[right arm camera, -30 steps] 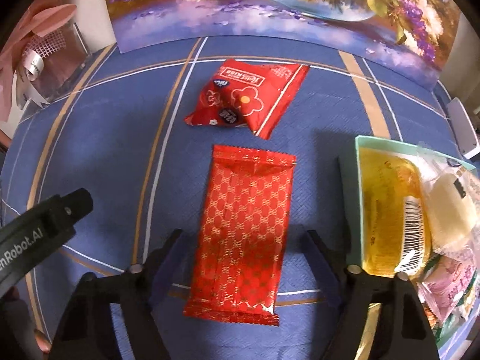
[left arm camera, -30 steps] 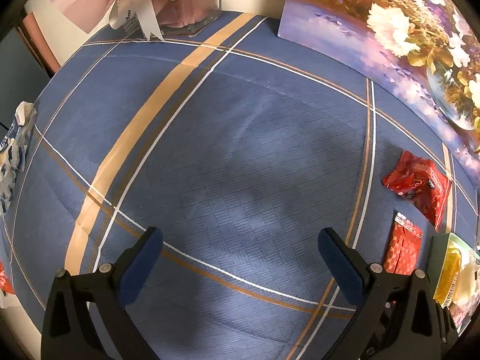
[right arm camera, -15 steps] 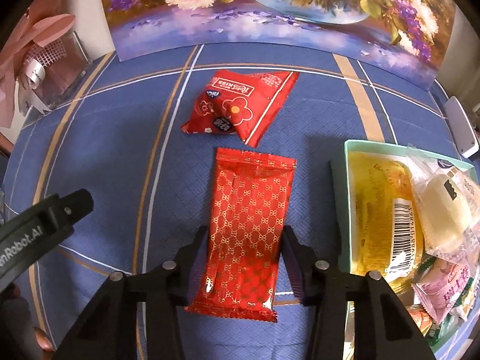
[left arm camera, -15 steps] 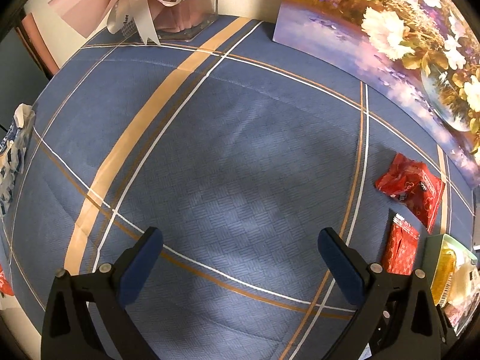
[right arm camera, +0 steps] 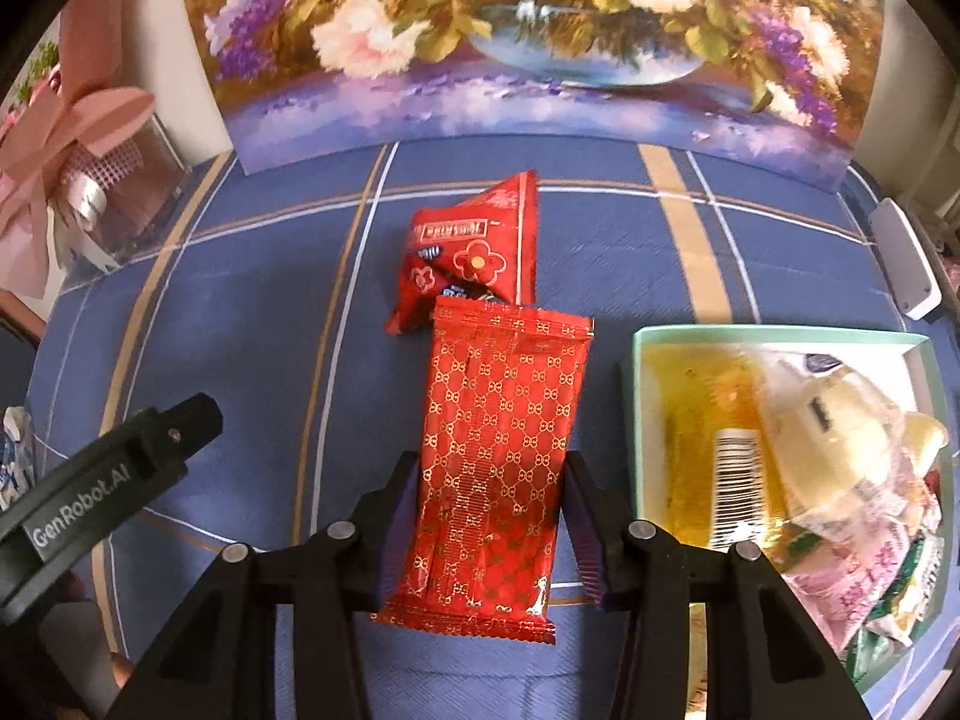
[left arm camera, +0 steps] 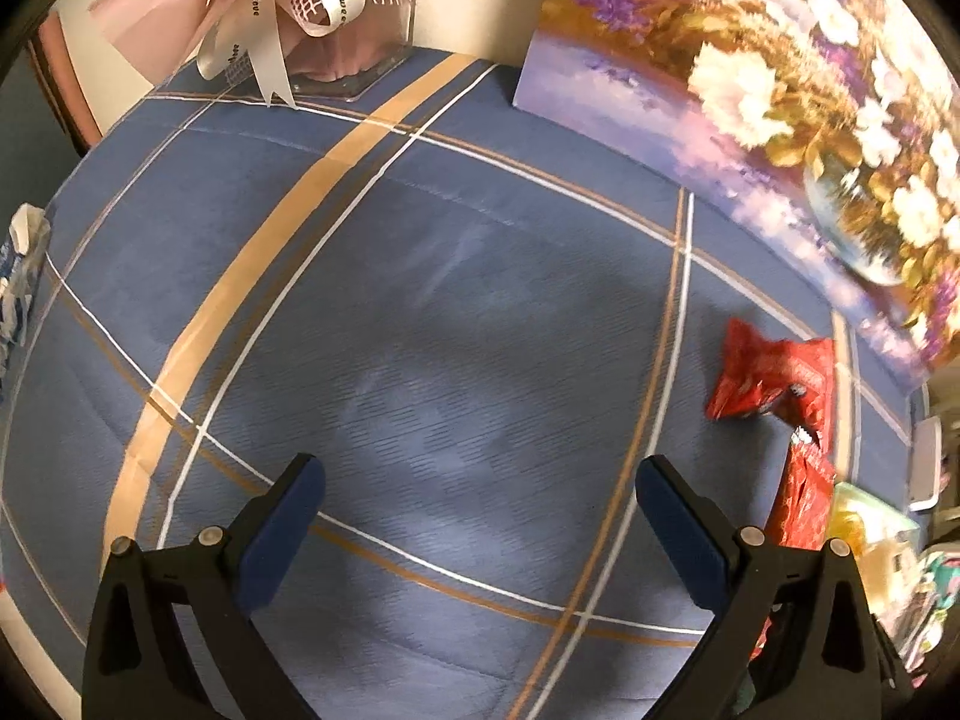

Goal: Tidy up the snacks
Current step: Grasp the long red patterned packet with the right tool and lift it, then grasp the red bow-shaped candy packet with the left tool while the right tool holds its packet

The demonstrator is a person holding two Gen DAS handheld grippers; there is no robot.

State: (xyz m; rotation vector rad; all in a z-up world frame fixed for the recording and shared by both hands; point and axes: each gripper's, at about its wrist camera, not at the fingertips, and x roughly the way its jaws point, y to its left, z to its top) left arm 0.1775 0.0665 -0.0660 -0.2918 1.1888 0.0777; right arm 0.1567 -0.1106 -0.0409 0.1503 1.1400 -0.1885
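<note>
**Right gripper clamps the patterned red snack beside the box**

Left wrist view: the left gripper (left arm camera: 480, 516) hangs over the blue plaid cloth (left arm camera: 420, 312) that covers the desk, its blue-padded jaws spread wide with only bare cloth between them. Toward the desk's right edge lies a crumpled red snack bag (left arm camera: 774, 378), and just below it a slice of the patterned red packet (left arm camera: 801, 498) shows, blurred by motion. At the far right, the mint-green box (left arm camera: 864, 510) is only partly in frame and too smeared to make out what it contains. A flower painting (left arm camera: 780, 96) stands along the back edge, and a pink ribbon gift box (left arm camera: 312, 6) sits in the back left corner.

Right wrist view: the right gripper (right arm camera: 489, 498) is clenched on the patterned red packet (right arm camera: 498, 450), pads pressing both long sides near its lower half. The packet's far end overlaps the red snack bag (right arm camera: 474, 252) in the picture; whether they touch is unclear, though the packet seems lifted off the cloth. Just to the packet's right, near the desk's right edge, sits the mint-green box (right arm camera: 636, 420), already holding several snacks, among them a yellow wrapped one with a barcode (right arm camera: 720, 450). The left gripper's black arm (right arm camera: 108, 480) reaches in from the left edge.
</note>
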